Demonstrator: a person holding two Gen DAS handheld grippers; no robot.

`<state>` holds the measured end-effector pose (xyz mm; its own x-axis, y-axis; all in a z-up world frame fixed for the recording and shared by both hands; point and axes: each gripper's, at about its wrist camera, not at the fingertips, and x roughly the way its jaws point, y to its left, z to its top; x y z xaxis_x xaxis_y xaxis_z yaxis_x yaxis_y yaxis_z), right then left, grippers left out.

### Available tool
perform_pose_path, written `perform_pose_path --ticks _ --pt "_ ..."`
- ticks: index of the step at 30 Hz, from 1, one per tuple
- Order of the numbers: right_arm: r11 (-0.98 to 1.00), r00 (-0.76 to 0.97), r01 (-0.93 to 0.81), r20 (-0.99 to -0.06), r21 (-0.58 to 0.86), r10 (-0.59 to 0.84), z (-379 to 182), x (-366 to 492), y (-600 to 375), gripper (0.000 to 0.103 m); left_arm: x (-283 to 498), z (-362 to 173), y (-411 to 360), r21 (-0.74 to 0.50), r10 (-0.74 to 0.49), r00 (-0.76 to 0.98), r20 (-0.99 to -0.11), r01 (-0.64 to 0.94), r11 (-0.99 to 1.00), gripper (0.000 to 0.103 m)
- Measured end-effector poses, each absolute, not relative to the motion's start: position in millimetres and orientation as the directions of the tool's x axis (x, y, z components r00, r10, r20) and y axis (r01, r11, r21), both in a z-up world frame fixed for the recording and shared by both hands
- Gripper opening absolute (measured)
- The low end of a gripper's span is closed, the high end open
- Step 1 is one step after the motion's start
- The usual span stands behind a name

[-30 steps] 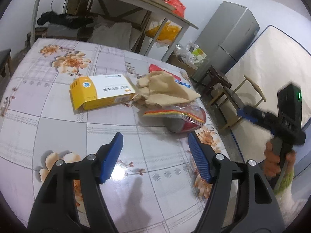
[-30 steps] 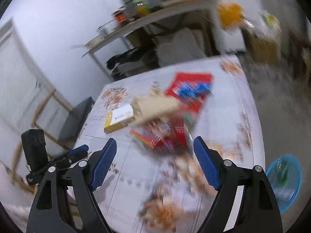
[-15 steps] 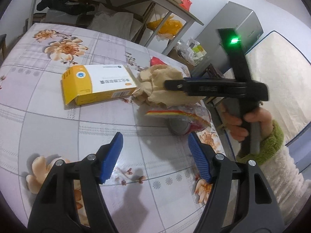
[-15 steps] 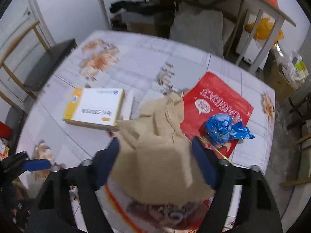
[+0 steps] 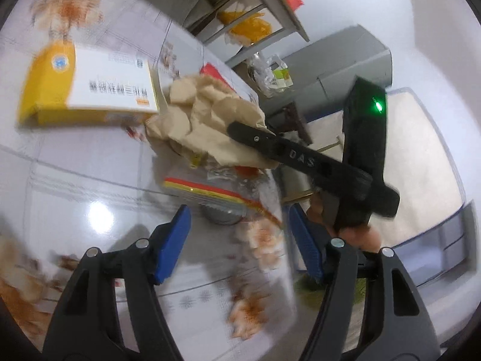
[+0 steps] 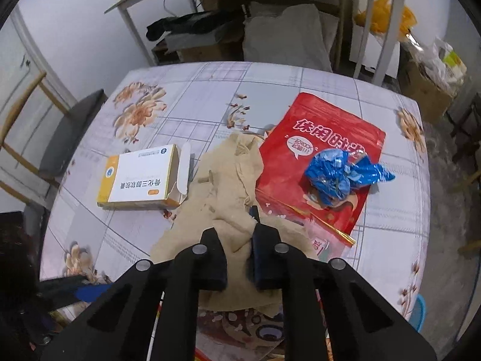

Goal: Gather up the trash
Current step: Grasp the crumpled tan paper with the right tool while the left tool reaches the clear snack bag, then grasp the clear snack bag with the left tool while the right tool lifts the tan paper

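Right tool (image 6: pixel 239 258) clamped (left tool (image 5: pixel 240 243) narrowing, empty).

Crumpled brown paper (image 6: pixel 228 186) hides the snack bag (image 6: pixel 240 328) beneath it.

The left wrist view looks low across the floral table (image 5: pixel 75 180) from its near edge, close to the crumpled brown paper (image 5: pixel 210 120), tilted and blurred. The right wrist view looks steeply down on that paper (image 6: pixel 228 186) from just above. Both views share the paper and the yellow box (image 5: pixel 87 90) (image 6: pixel 141 177) beside it.
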<state>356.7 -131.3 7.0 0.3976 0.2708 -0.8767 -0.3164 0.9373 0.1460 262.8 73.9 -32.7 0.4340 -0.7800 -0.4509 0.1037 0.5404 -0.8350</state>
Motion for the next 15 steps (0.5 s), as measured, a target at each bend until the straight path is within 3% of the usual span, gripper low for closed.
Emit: perform_pose_path --ticks 3,10,15 --pt "0.937 0.406 -0.303 -0.867 0.172 0.290 6.2 353.2 -135.1 0.010 270.3 -44.7 67.3 -0.862 -0.791 0.429 -0.436 0.055 0.505 0.054" --pt "0.930 0.417 -0.279 -0.843 0.239 0.341 5.5 349.2 -141.7 0.009 276.1 -61.0 61.1 -0.897 -0.804 0.435 -0.406 -0.021 0.441 0.021" --pt "0.918 0.441 -0.260 -0.808 0.301 0.390 13.4 343.3 -153.3 0.008 271.1 -54.3 59.9 -0.898 -0.798 0.464 -0.385 0.011 0.439 0.009"
